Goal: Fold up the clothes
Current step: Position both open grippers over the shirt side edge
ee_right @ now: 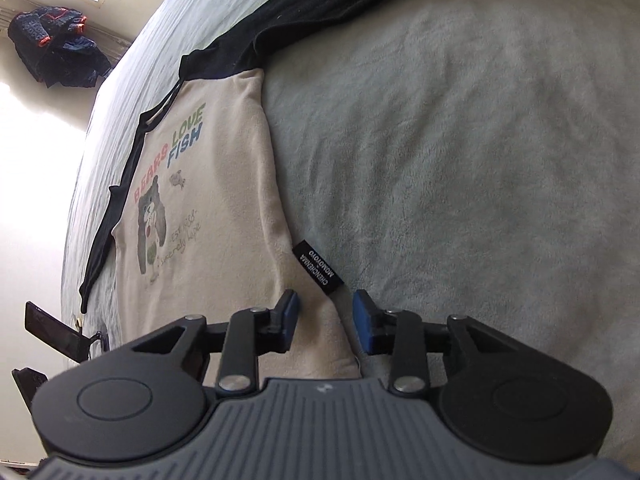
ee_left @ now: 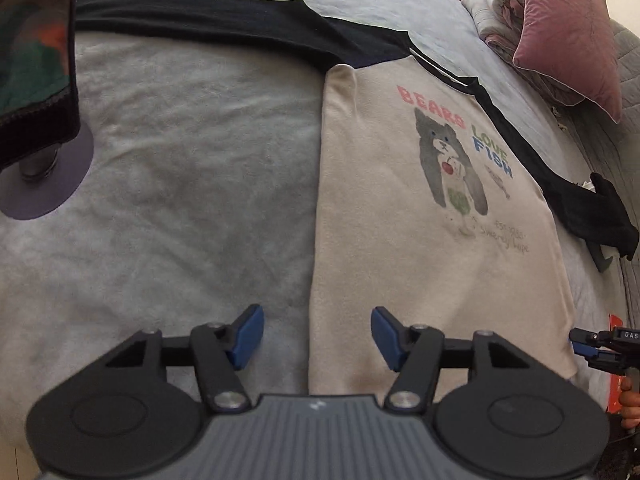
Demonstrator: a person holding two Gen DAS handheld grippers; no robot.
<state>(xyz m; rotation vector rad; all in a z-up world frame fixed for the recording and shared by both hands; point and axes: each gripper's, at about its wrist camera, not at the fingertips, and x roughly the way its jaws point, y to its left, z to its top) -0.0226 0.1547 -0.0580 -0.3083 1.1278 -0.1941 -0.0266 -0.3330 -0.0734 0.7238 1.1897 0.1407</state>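
The left gripper (ee_left: 317,336) hangs wide open, empty, over the near left edge of the cream shirt (ee_left: 432,240) spread flat on the grey bedspread (ee_left: 180,200). The right gripper (ee_right: 325,322) gapes narrower, empty, astride the hem by a black label (ee_right: 318,266). Only the left view shows the far pink pillow (ee_left: 568,36); only the right view shows dark clothes (ee_right: 56,46) beyond the bed.

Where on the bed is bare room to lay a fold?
Free: grey blanket between the cream shirt edge and its black sleeve. Crowded: pink pillow with bedding at the far corner.
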